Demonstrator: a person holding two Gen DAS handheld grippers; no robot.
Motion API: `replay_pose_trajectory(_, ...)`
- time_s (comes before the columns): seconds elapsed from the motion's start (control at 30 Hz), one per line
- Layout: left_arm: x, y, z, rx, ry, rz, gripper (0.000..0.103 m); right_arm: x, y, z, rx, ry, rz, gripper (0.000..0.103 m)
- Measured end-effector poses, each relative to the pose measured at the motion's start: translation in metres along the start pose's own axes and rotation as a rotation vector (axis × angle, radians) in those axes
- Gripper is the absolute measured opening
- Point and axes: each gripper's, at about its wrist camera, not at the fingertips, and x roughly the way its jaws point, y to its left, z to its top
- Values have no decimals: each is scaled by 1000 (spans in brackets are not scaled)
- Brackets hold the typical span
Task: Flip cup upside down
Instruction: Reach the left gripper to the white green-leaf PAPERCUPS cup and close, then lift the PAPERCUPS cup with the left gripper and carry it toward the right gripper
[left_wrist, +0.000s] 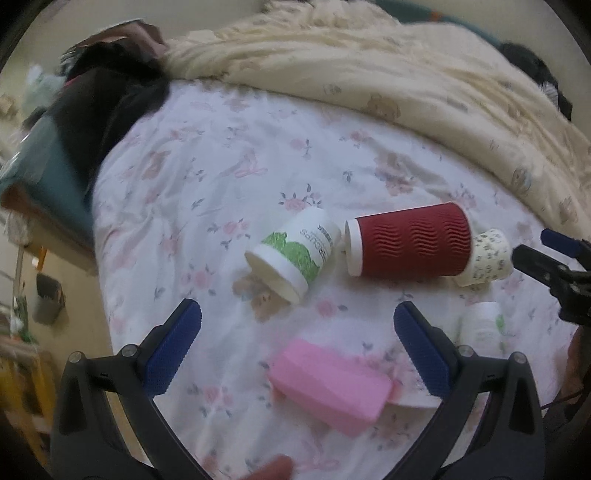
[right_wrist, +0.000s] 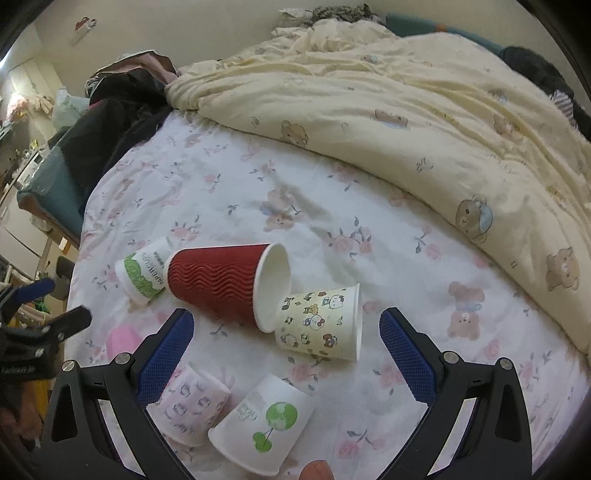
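- The left gripper (left_wrist: 297, 347) hangs above the flowered bedsheet (left_wrist: 207, 173) with its blue pads spread wide and nothing between them. The pink cup (left_wrist: 328, 387) lies on its side just below the gap, not touched by either pad.
- Going rightward in the left wrist view, the white cup with green print (left_wrist: 295, 251) lies tipped over, mouth toward the camera, just beside the base of the red ribbed cup (left_wrist: 410, 240), which also lies on its side.
- In the right wrist view the red ribbed cup's mouth overlaps the cartoon-print cup (right_wrist: 321, 325), itself lying sideways with its rim to the right.
- The right gripper (right_wrist: 286, 350) is likewise released, fingers wide apart and empty. Within or below its span lie a pale cup with a pink pattern (right_wrist: 192, 406) and a white cup with a green tree (right_wrist: 262, 428), both on their sides.
- At the far right the cream bear-print duvet (right_wrist: 424, 122) is bunched along the sheet's edge, well clear of the cups.
- Judging by this, the flip has not begun: every cup I can see lies sideways, none stands mouth-down, and none is gripped. Which cup is meant I cannot tell. Choosing one, grasping its wall, turning it and setting it rim-down on the soft sheet all remain.
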Motion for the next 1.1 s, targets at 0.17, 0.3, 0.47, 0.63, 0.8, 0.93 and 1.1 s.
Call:
replay_pose_trajectory(0.17, 44, -5, 27, 155, 165, -8, 103, 17, -1, 3, -12, 49, 14, 103)
replay_pose_trajectory(0.3, 73, -22, 33, 378, 262, 23, 103, 24, -3, 3, -14, 73, 10, 103)
replay_pose_trajectory(0.47, 102, -36, 38, 499, 318, 106, 103, 24, -2, 5, -19, 81, 17, 103)
replay_pose_trajectory(0.63, 129, -46, 38, 559, 367, 126, 94, 23, 1, 6, -29, 77, 11, 103)
replay_pose_trajectory(0.8, 147, -47, 38, 576, 393, 133, 70, 25, -1, 6, -15, 89, 17, 103)
replay_pose_trajectory(0.93, 143, -41, 42, 553, 398, 113, 60, 23, 0, 7, -13, 85, 25, 103)
replay_pose_trajectory(1.1, 124, -39, 40, 562, 369, 133, 60, 15, 7, 7, -24, 60, 38, 103)
